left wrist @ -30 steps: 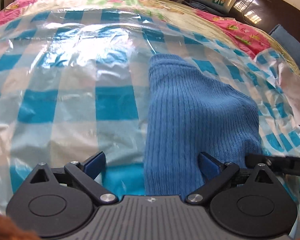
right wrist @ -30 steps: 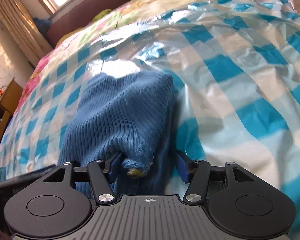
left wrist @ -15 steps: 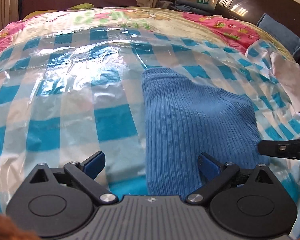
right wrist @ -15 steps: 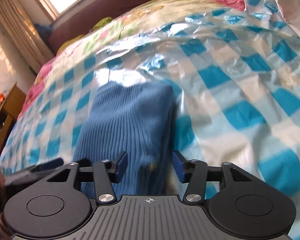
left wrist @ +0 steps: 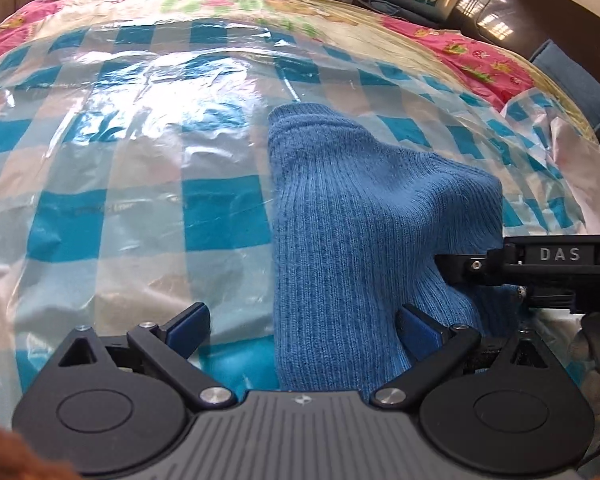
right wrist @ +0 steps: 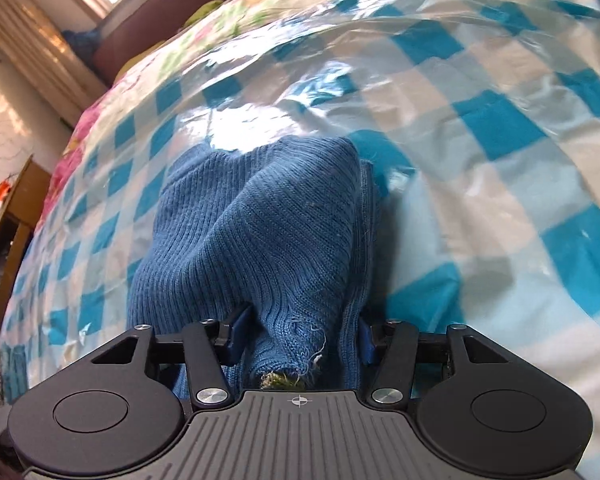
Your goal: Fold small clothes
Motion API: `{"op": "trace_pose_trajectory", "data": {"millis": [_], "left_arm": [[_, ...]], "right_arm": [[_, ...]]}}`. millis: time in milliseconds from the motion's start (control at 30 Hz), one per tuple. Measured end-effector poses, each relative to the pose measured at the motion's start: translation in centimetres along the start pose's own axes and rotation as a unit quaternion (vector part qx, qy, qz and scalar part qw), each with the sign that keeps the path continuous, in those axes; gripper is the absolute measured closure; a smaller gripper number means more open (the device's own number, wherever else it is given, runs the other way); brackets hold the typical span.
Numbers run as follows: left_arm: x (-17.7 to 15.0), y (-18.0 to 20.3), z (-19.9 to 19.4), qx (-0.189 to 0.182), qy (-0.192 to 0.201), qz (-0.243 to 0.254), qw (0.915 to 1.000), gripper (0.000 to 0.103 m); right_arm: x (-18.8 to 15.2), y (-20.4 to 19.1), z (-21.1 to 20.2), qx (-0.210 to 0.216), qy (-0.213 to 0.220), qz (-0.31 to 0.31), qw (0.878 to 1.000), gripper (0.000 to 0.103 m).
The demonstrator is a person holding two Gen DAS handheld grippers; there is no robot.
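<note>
A blue ribbed knit garment (left wrist: 364, 232) lies on a bed covered by a glossy sheet (left wrist: 140, 184) of blue and white checks. In the left wrist view it runs from the bottom centre up toward 12 o'clock, its hemmed end farthest away. The right tool (right wrist: 298, 338) is closed on a bunched fold of the garment (right wrist: 268, 232), both blue pads pressed into the knit, with a frayed corner poking out just above the tool's body. That fold is lifted into a ridge above the layer beneath. The left tool (left wrist: 302, 320) is open, its pads wide apart: the right pad touches the garment's near edge, the left pad sits over bare sheet at 9 o'clock. The right tool enters the left view from 3 o'clock (left wrist: 540, 268). A pink floral bedspread (left wrist: 472, 56) shows beyond the sheet, toward 1 o'clock.
</note>
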State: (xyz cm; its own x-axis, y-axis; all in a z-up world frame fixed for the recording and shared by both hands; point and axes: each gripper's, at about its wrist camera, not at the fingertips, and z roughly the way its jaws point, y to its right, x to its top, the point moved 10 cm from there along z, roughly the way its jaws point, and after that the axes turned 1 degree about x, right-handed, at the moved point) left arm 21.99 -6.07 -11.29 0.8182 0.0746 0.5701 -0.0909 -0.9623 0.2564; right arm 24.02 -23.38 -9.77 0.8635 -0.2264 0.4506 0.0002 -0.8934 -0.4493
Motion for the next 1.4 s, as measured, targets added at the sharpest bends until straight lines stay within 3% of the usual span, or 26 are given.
{"op": "trace_pose_trajectory", "data": {"millis": [233, 500, 933, 1400], "left_arm": [[-0.6, 0.7, -0.8, 0.018, 0.001, 0.019, 0.9997, 0.0], [-1.0, 0.9, -3.6, 0.077, 0.023, 0.055, 0.9953, 0.0], [-4.3, 1.1, -6.5, 0.101, 0.022, 0.063, 0.9927, 0.0], [-6.1, 1.7, -7.5, 0.099, 0.019, 0.067, 0.9926, 0.0]], "right_arm": [[-2.4, 1.7, -4.5, -0.022, 0.02, 0.002, 1.0, 0.057], [-5.0, -1.8, -10.0, -0.059, 0.089, -0.057, 0.993, 0.051], [-9.4, -2.8, -9.8, -0.071, 0.078, -0.056, 0.993, 0.047], [-11.3, -2.7, -10.0, -0.076, 0.074, -0.056, 0.993, 0.046]]}}
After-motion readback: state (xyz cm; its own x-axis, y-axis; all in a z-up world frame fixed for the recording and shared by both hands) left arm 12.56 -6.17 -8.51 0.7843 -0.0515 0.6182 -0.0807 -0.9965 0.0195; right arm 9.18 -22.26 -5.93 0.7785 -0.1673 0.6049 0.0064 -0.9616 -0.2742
